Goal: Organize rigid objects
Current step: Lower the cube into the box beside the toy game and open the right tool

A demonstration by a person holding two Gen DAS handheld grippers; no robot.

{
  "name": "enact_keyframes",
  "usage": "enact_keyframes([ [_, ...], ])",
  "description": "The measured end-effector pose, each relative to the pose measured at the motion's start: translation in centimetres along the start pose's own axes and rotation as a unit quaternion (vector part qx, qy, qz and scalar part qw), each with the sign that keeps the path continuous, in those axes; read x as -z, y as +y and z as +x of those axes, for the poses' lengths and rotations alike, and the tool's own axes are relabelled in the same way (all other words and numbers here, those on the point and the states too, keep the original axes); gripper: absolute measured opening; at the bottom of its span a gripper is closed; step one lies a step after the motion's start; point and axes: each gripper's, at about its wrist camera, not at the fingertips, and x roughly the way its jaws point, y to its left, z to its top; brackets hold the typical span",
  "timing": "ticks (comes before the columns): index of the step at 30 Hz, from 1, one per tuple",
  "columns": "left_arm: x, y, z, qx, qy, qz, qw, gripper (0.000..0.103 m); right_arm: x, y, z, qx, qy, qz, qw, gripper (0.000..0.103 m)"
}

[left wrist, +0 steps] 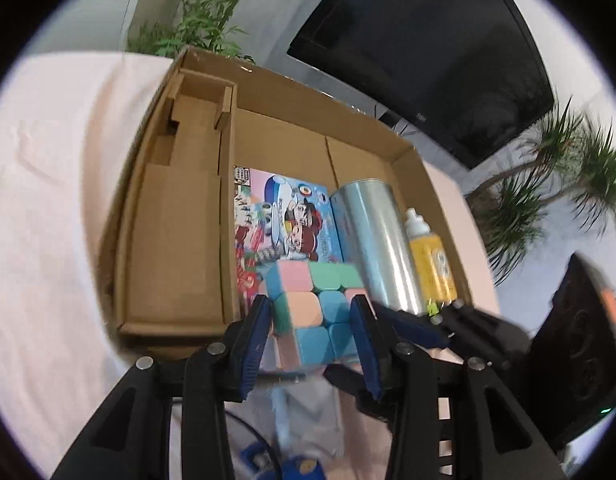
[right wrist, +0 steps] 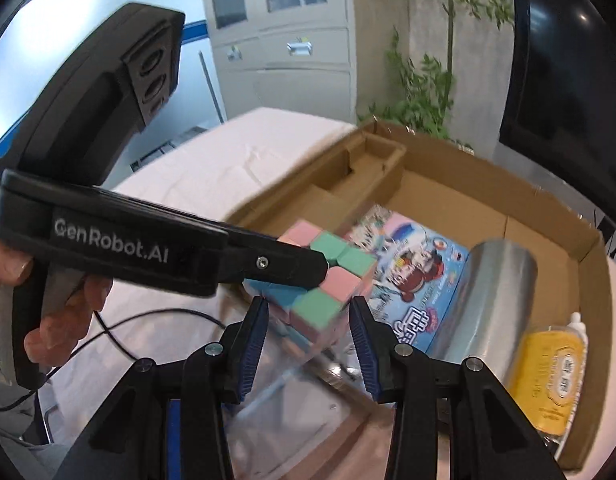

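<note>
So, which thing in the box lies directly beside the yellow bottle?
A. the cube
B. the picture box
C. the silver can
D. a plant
C: in the cardboard box, the silver can lies alongside the yellow bottle, between it and the picture box.

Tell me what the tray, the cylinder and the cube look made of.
Tray: brown corrugated cardboard, matte, with folded flaps and creases. Cylinder: probably metal or metallised film, silvery-blue and glossy, with streaky reflections along its length. Cube, held in the left gripper: likely hard plastic, smooth pastel tiles with rounded edges.
</note>
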Motion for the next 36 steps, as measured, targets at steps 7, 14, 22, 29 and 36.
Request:
enact_keyframes([
  [7,-0.1,-0.2,0.7,0.005,0.003,0.013,0.9999,0.040,2.2,-0.9,1.8,0.000,0.019,0.008,1.000,0.039],
  [14,0.2,-0.2,0.9,-0.004,0.009,0.012,0.9999,0.037,1.9,-1.2,3.1,0.029,0.024,0.003,0.999,0.031],
  [22,2.1,-0.2,-0.2,-0.012,0.028,0.006,0.9995,0.038,3.3,-0.4,2.2,-0.012,0.019,-0.009,1.000,0.031],
  [29,2.1,0.0,-2.9,-0.016,0.002,0.016,0.9997,0.038,4.2,-2.2,0.8,-0.075,0.010,0.050,0.996,0.034],
  [36,3.2,-2.6,-6.6,-0.101,-0.083,0.083,0.9880,0.043,4.4,0.3,0.3,-0.050,-0.014,0.056,0.997,0.037],
])
